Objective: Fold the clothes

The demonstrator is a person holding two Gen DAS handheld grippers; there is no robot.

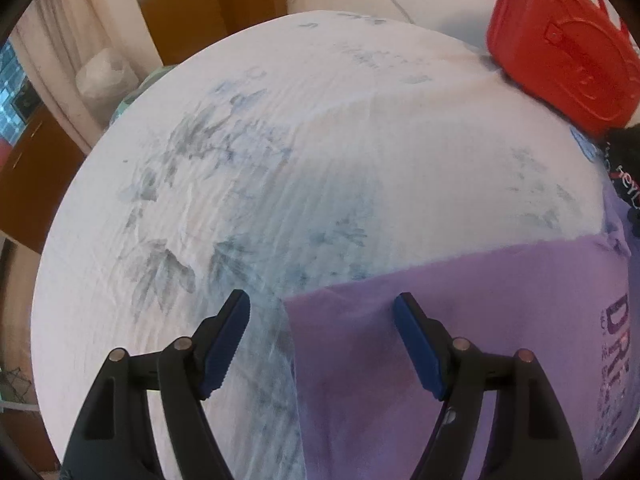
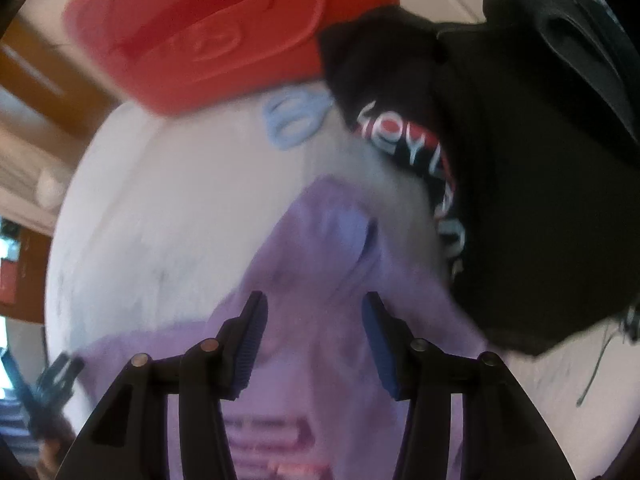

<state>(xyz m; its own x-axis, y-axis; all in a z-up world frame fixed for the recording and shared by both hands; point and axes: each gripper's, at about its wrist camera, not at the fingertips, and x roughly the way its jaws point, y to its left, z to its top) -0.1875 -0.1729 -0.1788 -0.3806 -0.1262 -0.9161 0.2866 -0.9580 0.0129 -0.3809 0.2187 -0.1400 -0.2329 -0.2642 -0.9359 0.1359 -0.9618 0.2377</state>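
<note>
Left tongs [image 1: 322,312] spread wide over the purple shirt's [image 1: 460,340] corner, gripping nothing; right tongs [image 2: 312,312] gape above it too, near the black garment [image 2: 520,200].

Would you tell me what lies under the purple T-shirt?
The purple T-shirt lies flat on a white sheet with a grey-blue print. Whatever sits beneath the shirt's middle is covered and cannot be seen.
</note>
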